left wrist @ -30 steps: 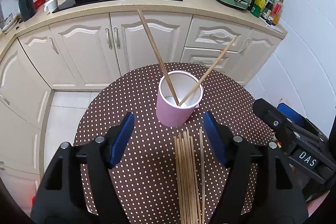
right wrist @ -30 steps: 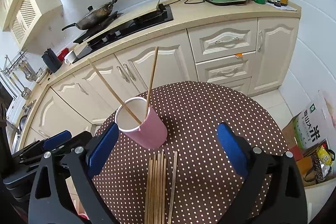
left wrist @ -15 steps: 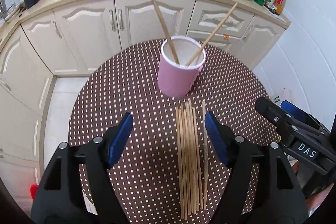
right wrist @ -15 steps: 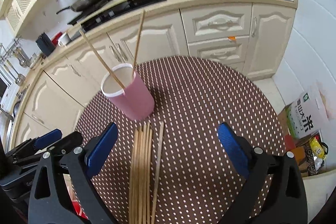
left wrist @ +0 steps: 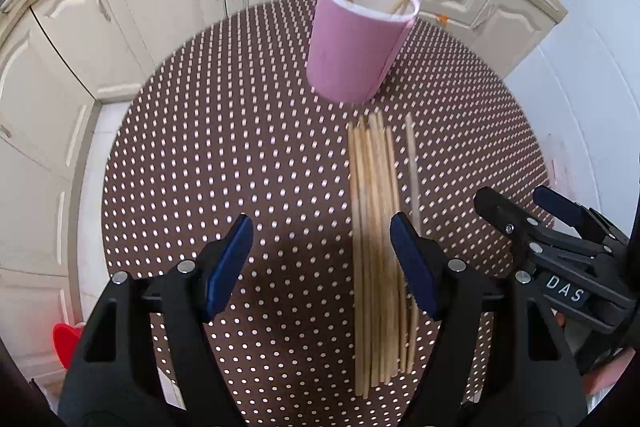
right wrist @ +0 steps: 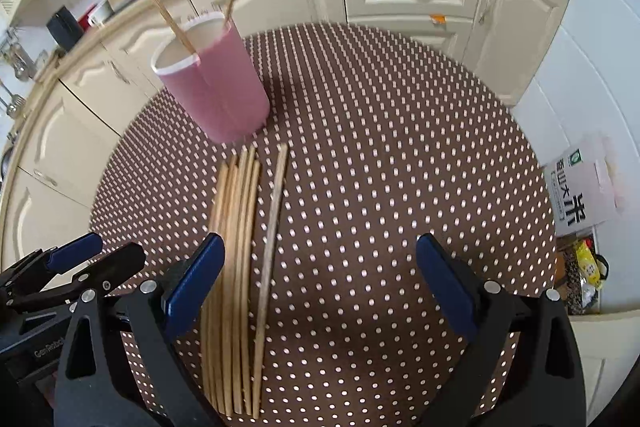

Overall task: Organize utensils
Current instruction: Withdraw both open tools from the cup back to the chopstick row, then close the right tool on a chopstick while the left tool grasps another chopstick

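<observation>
Both grippers, left (left wrist: 320,259) and right (right wrist: 318,277), held empty with fingers wide above chopsticks (left wrist: 374,247) on bench (left wrist: 224,155); two already stood in cup (left wrist: 356,47).

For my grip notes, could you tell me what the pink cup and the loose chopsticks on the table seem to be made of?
Pink cup: probably paper, matte, with a rolled white rim and a vertical side seam. Chopsticks: pale tan, unvarnished-looking sticks, likely bamboo or wood; the grain is too blurred to say which.
</observation>
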`<move>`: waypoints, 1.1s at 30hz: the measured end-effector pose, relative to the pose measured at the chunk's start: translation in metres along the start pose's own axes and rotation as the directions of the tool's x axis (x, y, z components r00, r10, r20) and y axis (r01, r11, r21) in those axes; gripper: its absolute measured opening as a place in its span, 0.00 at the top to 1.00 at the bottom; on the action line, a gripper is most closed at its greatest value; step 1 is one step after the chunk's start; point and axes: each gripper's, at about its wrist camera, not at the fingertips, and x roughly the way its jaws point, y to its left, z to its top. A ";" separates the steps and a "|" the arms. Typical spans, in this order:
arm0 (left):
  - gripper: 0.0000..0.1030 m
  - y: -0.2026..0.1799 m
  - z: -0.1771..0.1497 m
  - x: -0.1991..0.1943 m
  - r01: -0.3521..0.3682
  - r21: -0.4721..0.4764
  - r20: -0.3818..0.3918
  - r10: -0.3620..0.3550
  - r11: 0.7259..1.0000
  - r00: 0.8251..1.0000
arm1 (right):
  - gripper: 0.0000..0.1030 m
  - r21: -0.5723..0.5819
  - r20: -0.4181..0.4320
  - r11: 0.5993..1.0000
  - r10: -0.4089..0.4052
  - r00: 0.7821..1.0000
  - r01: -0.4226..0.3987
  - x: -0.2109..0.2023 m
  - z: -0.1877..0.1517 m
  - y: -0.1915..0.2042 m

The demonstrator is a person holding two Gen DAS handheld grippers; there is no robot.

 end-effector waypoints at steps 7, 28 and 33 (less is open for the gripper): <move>0.32 0.005 -0.009 0.023 0.002 0.000 -0.073 -0.002 1.000 0.997 | 0.13 -0.004 -0.086 1.000 -0.030 0.996 0.030 0.027 -0.008 0.002; 0.31 0.009 0.008 0.071 0.034 0.002 -0.173 -0.033 0.999 0.984 | 0.64 -0.151 -0.142 0.985 -0.099 0.985 0.077 0.065 -0.009 0.036; 0.29 -0.004 0.012 0.084 0.021 0.030 -0.178 -0.016 0.999 0.984 | 0.83 -0.096 -0.144 0.994 -0.070 0.987 0.056 0.064 -0.006 0.020</move>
